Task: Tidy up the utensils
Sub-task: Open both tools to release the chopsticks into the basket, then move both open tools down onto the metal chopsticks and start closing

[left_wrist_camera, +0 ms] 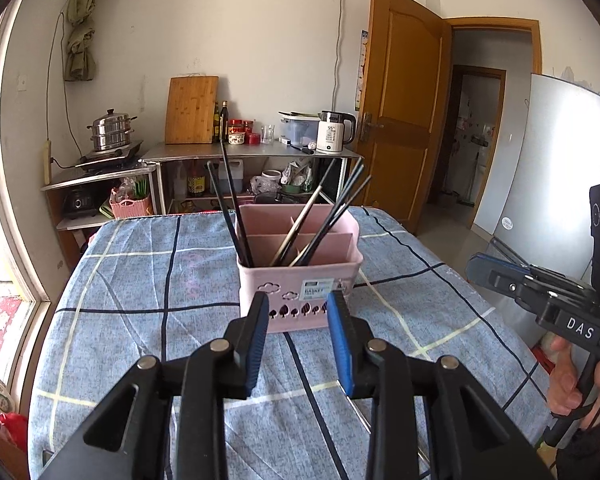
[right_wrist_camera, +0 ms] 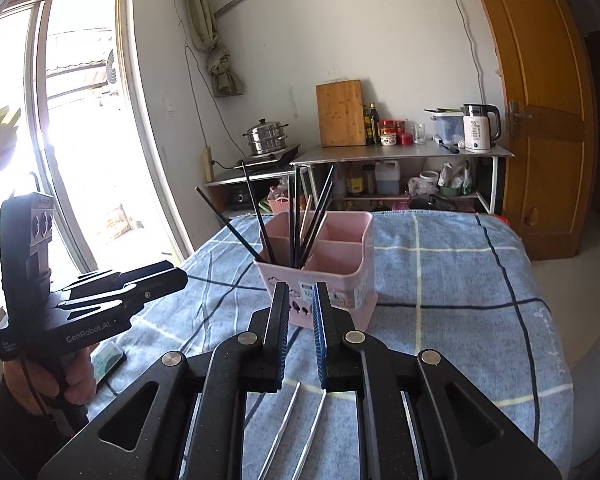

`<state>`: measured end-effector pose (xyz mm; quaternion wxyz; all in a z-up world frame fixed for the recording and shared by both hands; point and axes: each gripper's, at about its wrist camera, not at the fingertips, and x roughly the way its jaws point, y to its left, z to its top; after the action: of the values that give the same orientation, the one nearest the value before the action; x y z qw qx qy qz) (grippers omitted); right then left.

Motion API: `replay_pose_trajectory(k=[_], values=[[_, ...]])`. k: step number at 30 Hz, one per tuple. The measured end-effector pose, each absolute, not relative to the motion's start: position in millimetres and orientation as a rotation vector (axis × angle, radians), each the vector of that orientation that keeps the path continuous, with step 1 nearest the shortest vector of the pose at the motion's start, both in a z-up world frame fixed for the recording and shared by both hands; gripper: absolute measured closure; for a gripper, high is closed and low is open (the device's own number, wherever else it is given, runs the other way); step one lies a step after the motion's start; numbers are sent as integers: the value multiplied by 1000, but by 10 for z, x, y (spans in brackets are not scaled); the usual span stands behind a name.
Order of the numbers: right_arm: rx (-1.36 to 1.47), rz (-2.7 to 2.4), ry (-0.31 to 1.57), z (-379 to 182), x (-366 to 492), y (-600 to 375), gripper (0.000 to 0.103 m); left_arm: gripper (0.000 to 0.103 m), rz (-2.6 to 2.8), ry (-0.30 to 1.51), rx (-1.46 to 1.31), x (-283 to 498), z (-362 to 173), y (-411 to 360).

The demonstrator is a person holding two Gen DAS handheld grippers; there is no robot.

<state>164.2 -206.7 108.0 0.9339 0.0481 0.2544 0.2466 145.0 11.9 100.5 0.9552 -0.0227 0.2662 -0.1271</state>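
On the table, a blue checked cloth covers the whole top and hangs over the edges; bare cloth lies to the left and right of the pink basket, and floor shows past the right edge of the table. The left gripper hovers low over the cloth with its jaws wide apart and nothing between them; the basket stands just ahead of its fingertips, near the middle of the table. Black chopsticks and some paler ones lean in the basket's compartments, mostly on its left side in the right wrist view; the right compartments look without content. The right gripper has its jaws apart by a narrow gap, holding nothing; the basket is close in front of it. Two metal chopsticks lie on the cloth under this gripper, side by side, pointing toward the basket. Behind the table stand a metal shelf with a cutting board and a kettle, a steel pot, a wooden door, and a bright window at the left.
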Motion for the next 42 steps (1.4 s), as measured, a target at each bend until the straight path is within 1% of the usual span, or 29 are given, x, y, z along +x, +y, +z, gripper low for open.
replay_pose_trajectory(k=[4,14,21,29,42], values=[[130,503,549,899,1519,-2115,91,68,-251,555,-34,1343,825,40],[148,493,626,566,1380,-2164,90,67,-248,623,-6,1129,388,-97],[146,485,657,420,1338,-2189,90,67,-246,644,-3,1035,263,-117],[116,465,733,195,1399,-2116,90,67,-276,712,-41,1099,95,-114],[8,434,910,-233,1814,-1775,90,67,-266,848,-117,1385,-131,-63]])
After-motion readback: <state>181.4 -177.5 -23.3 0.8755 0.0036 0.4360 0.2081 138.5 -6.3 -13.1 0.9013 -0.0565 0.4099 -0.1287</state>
